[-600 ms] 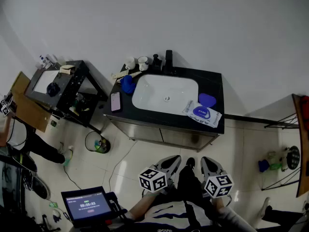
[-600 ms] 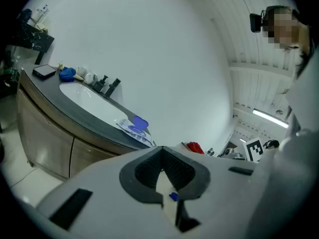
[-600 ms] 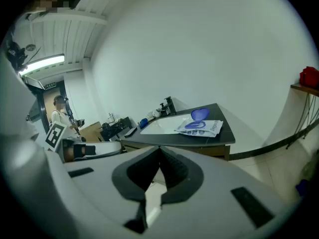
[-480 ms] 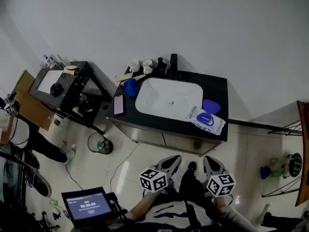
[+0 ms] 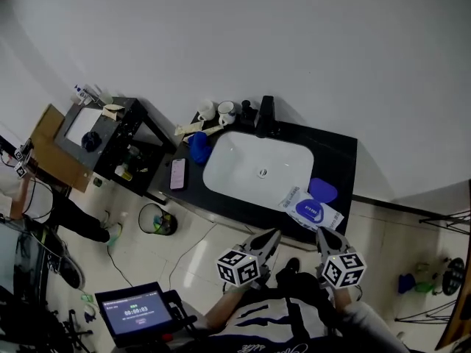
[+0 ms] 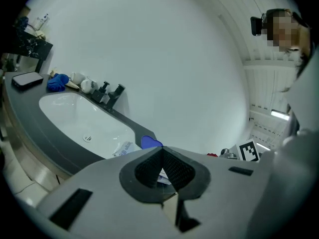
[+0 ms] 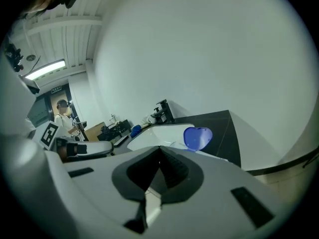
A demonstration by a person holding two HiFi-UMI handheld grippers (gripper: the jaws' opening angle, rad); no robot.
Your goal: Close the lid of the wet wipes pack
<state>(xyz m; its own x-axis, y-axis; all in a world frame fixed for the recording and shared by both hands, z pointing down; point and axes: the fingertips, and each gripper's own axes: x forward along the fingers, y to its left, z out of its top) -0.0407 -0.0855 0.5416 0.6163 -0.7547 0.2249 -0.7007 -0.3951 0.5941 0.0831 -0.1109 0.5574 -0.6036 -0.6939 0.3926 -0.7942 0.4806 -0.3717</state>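
The wet wipes pack (image 5: 309, 212) lies flat on the dark tabletop (image 5: 337, 159), at about 4 o'clock from the white basin (image 5: 257, 169) and close to the tabletop's near edge. Its blue lid (image 5: 322, 190) is still flipped open, at roughly 1 o'clock from the pack's opening; in the right gripper view the lid (image 7: 198, 137) stands up, tilted back. The left gripper (image 5: 269, 240) and the right gripper (image 5: 324, 235) hover side by side at 6 o'clock from the pack, short of the tabletop's front edge and apart from the pack. The right one is the nearer to it. In its own view the left gripper (image 6: 160, 151) has its jaws together with nothing between them, and the pack (image 6: 124, 149) shows just past its tips. The right gripper (image 7: 159, 149) likewise has its jaws closed on nothing. A black faucet (image 5: 266, 115) stands at the basin's 12 o'clock, two white cups (image 5: 216, 112) at its 10 o'clock, and a blue cloth (image 5: 199, 147) and a phone (image 5: 177, 173) at its 9 o'clock.
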